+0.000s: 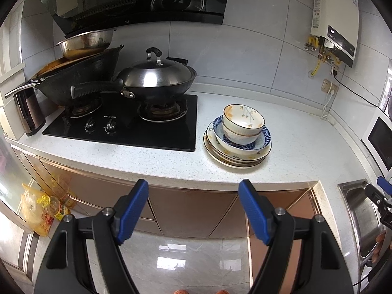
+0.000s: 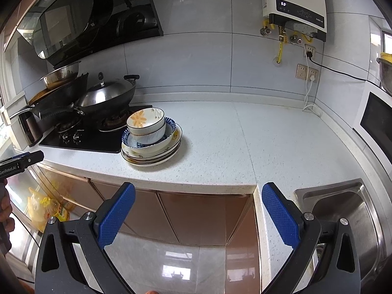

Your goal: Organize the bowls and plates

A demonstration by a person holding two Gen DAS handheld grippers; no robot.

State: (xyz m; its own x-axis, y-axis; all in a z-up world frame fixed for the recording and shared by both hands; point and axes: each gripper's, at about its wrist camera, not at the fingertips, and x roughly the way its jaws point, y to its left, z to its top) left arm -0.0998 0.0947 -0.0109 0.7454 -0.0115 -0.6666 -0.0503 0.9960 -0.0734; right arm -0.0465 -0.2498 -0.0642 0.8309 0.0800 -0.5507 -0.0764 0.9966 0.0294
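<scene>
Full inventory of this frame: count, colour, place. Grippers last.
bowls: 2, cream floral, nested atop stack
blue-rimmed bowl: 1, under them
plates: several, cream, stack base, countertop right of stove
countertop: 1, white speckled
stove: 1, black, left
lidded wok: 1, right burner
black wok: 1, left burner, steel basin on top
sink: 1, steel, right
water heater: 1, white, wall
left gripper: open, short of counter
right gripper: open, short of counter
</scene>
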